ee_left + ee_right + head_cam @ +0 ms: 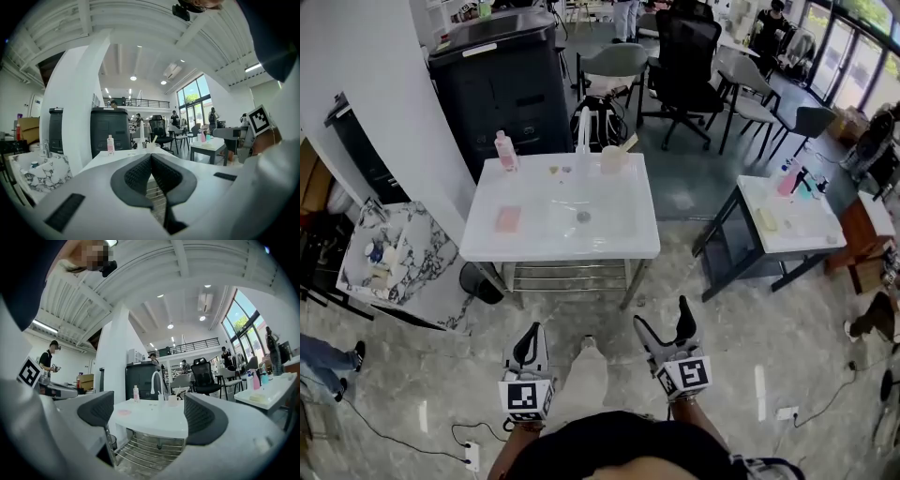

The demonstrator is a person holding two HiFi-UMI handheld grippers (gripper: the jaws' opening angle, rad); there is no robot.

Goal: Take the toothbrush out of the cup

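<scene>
Left tongs (528, 344) together, right tongs (664, 322) apart, both short of sink (630, 246).

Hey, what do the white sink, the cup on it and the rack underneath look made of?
Sink: glossy white ceramic or resin, judging by its smooth sheen. Cup: pale, matte, probably plastic; too small to be sure. Rack: bare metal wire, thin shiny bars.

Cup (613, 160): pale, upright, on the far rim of the sink (534, 246) ahead of me.
Toothbrush (628, 142): light-coloured, standing in it, leaning right.
</scene>
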